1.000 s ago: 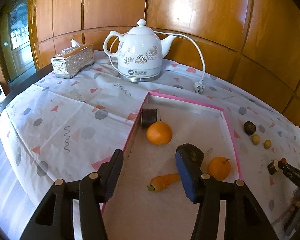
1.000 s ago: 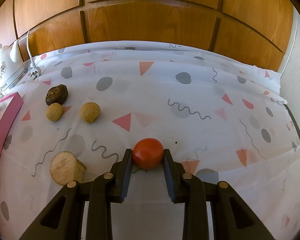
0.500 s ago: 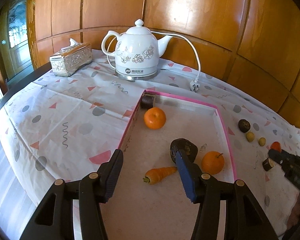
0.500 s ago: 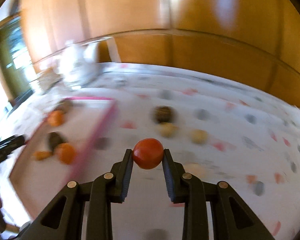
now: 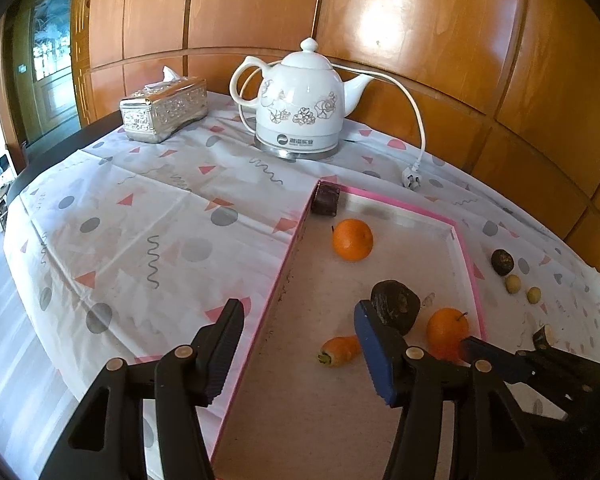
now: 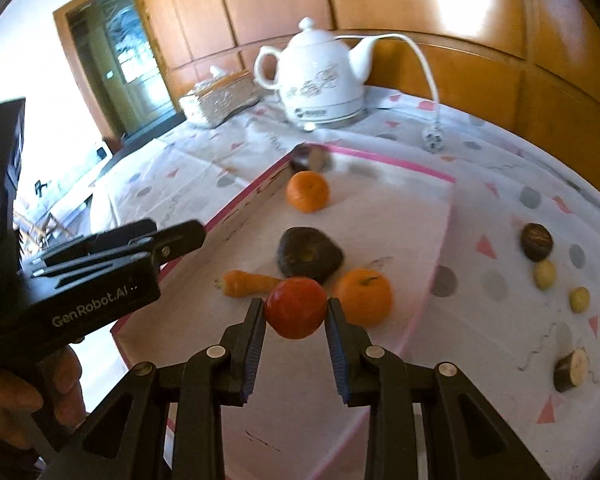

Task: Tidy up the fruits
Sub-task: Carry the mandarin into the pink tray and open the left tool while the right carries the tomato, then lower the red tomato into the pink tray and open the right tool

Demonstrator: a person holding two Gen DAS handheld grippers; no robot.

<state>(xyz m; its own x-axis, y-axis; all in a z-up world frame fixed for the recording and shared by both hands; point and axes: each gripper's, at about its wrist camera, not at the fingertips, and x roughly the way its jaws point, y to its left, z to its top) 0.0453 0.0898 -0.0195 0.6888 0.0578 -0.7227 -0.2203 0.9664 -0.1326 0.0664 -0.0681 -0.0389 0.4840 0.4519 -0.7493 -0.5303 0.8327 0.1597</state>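
Observation:
My right gripper (image 6: 295,312) is shut on a red tomato (image 6: 296,307) and holds it above the near part of the pink-edged tray (image 6: 432,268). The tray holds two oranges (image 6: 307,191) (image 6: 364,296), a small carrot (image 6: 248,282), a dark avocado-like fruit (image 6: 309,254) and a dark chunk (image 6: 309,158) in the far corner. My left gripper (image 5: 300,344) is open and empty over the tray's near left edge (image 5: 276,304). The right gripper's fingers (image 5: 496,358) show at the right of the left wrist view.
A white electric kettle (image 5: 300,104) with cord and plug (image 5: 411,179) stands behind the tray. A silver tissue box (image 5: 164,109) is at the back left. Right of the tray lie a dark fruit (image 6: 537,241), two small yellow fruits (image 6: 545,274) (image 6: 579,299) and a cut piece (image 6: 571,369).
My right gripper has lifted the tomato off the cloth and swung left over the tray. My left gripper has pulled back slightly and stays open.

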